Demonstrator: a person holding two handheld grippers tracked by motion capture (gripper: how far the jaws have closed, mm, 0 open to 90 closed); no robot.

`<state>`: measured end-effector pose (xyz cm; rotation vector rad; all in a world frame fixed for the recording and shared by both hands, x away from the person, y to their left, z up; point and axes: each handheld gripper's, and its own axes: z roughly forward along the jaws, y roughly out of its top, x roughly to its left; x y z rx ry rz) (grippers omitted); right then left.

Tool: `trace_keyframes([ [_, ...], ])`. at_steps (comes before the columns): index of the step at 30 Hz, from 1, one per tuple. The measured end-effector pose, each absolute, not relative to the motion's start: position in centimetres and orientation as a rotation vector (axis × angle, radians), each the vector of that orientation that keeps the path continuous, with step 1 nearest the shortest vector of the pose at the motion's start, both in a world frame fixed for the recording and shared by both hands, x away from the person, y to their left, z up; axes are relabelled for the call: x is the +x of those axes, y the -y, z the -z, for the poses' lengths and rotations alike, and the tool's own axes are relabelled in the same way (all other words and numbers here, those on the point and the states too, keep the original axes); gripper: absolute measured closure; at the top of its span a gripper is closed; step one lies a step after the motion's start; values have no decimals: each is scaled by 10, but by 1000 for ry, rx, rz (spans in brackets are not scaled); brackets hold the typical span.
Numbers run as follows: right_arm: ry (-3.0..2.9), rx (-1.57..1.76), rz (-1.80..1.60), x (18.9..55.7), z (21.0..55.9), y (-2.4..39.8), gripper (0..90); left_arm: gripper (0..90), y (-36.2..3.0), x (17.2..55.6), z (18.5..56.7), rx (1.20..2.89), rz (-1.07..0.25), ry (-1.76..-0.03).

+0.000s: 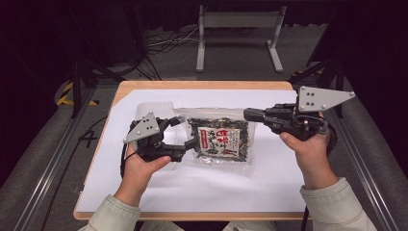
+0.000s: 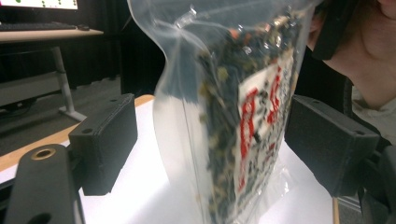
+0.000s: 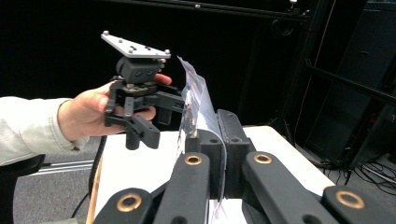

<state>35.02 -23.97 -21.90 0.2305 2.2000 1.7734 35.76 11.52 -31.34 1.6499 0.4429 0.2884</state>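
1. We see a clear plastic bag (image 1: 220,139) of dark green dried bits, with a white label printed in red, held up above the white sheet (image 1: 269,178) that covers the wooden table (image 1: 202,85)
2. We hold the right gripper (image 1: 250,114) at the bag's right edge; in the right gripper view its jaws are pressed together with the bag's clear film pinched between them (image 3: 205,112)
3. Our left gripper (image 1: 185,132) sits at the bag's left side, jaws spread wide; in the left gripper view the bag (image 2: 233,107) hangs between the two pads, and we cannot tell if it touches either
4. A person's left hand (image 1: 139,166) and right hand (image 1: 310,151) grasp the grippers, cream sleeves at the bottom edge
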Motion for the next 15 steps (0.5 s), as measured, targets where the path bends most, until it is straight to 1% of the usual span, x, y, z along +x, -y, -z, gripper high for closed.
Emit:
trace_keyframes([
  [3, -2202, 212, -1785, 350, 220, 238, 900, 186, -112, 362, 313, 1652, -267, -434],
  [4, -2203, 198, -1798, 350, 221, 238, 900, 210, -111, 363, 313, 1654, -265, -431],
  [5, -2203, 198, -1798, 350, 221, 238, 900, 210, -110, 363, 313, 1662, -276, -423],
  [7, -2207, 181, -1816, 351, 223, 238, 900, 300, -107, 363, 314, 1659, -259, -407],
  [11, -2215, 176, -1827, 353, 225, 237, 900, 319, -103, 363, 314, 1657, -247, -376],
  [13, -2221, 170, -1832, 353, 227, 235, 900, 356, -101, 363, 314, 1642, -241, -360],
  [15, -2226, 164, -1830, 353, 228, 234, 900, 389, -100, 362, 314, 1618, -261, -337],
])
